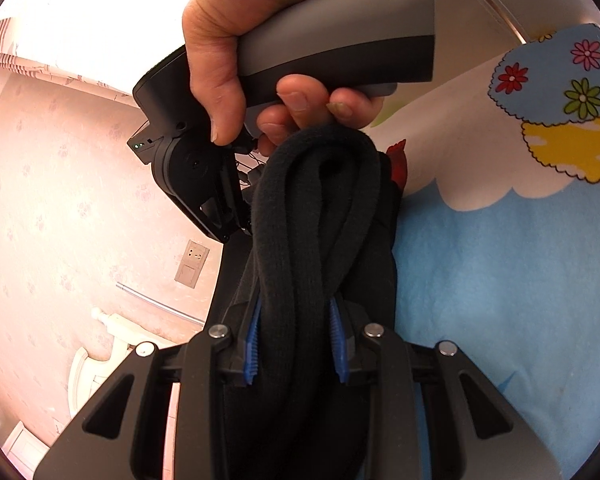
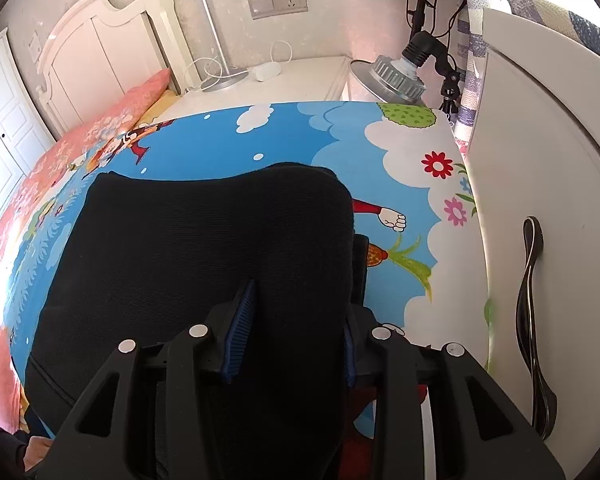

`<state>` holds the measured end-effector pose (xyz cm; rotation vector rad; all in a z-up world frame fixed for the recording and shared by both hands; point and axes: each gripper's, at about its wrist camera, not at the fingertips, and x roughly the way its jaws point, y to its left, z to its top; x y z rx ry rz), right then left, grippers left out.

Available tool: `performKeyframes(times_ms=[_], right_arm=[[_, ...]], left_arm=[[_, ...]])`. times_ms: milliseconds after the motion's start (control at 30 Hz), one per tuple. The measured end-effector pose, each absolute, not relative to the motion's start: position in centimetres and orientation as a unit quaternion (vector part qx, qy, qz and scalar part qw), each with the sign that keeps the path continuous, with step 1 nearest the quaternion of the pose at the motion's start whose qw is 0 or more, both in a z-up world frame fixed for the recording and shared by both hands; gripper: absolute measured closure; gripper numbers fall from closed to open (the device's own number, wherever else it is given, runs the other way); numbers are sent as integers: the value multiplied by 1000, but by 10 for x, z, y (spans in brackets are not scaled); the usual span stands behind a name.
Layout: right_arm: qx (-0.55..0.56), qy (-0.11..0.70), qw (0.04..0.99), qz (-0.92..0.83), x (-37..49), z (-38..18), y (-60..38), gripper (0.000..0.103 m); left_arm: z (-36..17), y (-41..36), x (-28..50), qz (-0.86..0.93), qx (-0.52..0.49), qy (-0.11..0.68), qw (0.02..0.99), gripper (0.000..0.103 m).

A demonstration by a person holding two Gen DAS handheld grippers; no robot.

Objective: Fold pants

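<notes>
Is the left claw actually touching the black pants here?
Touching. In the left wrist view the left claw has a bunched fold of the black pants between its blue pads, and the fabric presses against both pads with no gap.

Pants (image 2: 204, 264) hide right tongs' tips

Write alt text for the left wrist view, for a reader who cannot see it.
The left claw is shut on a thick bunched fold of black pants. Just beyond, a person's hand grips the grey handle of the right claw's tool. A blue cartoon-print sheet lies at right, a pink wall at left.
</notes>
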<state>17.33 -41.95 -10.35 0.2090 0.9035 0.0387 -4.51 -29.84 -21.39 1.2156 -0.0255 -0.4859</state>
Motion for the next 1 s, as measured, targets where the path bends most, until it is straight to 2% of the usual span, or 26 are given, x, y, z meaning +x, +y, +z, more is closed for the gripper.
performKeyframes(times_ms=[133,200,333,400,500,633,833,1000], right_arm=[[104,433,895,17,172,-105,-419,72],[104,431,896,14,170,-106,-419,71],[105,431,896,7,168,-106,-419,67],[109,428,897,-6,165,-99,-420,66],[89,391,915,-48,143,-73,-416,61],[114,343,930,-67,91,-51,-407,60],[89,384,911,-121,74,-83,-395,60],[83,388,908,-135,72,-97,-394,61]], left_arm=[[-215,-297,-42,-231,563,-12,793,68],[-214,-296,-43,-233,563,-14,793,68],[-207,-293,-44,-243,558,-4,793,76],[-209,-293,-44,-243,564,-6,789,76],[-208,-293,-43,-245,560,-3,791,76],[-202,-291,-39,-255,548,5,796,76],[-194,-286,-28,-264,540,4,799,75],[-190,-281,-25,-290,529,8,797,74]])
